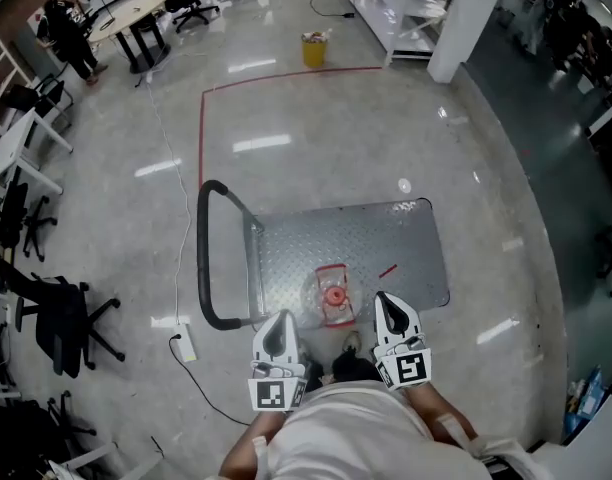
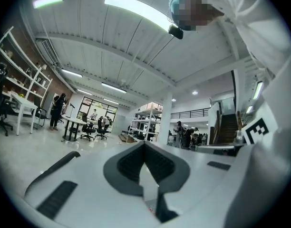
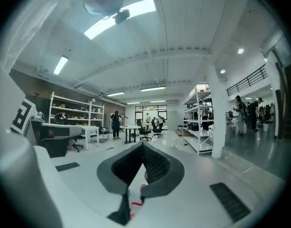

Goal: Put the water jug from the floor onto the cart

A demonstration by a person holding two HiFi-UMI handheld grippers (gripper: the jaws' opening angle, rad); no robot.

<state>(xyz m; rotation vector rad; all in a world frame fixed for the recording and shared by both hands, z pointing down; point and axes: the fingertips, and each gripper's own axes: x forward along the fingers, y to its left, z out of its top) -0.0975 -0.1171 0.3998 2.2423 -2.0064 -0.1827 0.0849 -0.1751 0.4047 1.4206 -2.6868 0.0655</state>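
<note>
On the cart, close to the near edge of its grey tread-plate deck and roughly midway along that edge: water jug, clear-walled, with a red cap. Rests on the deck, not on the floor beside the cart. Lies between the two grippers and just ahead of their tips, touching neither. Left gripper: at the cart's near edge, beside the jug on the side of the cart's black handle. Right gripper: over that same near edge on the side away from the handle, near the jug but apart from it.

Stands upright: long axis vertical, square to the deck, cap pointing straight up toward the head camera, base down on the plate. Shows from above as a round outline with the cap at its centre and thin red edging around it.

Left gripper: clenched, ribbed pads meeting at the tips, nothing caught between them. Right gripper: likewise closed tip to tip and empty; low behind the pads, a red sliver, too small to identify.

Farther across the deck, past the jug: short red strip, lying flat. Beyond the cart's far edge: red tape line on the floor, then a yellow bin well past it. Just off the cart's handle end: white power strip with its cable.
</note>
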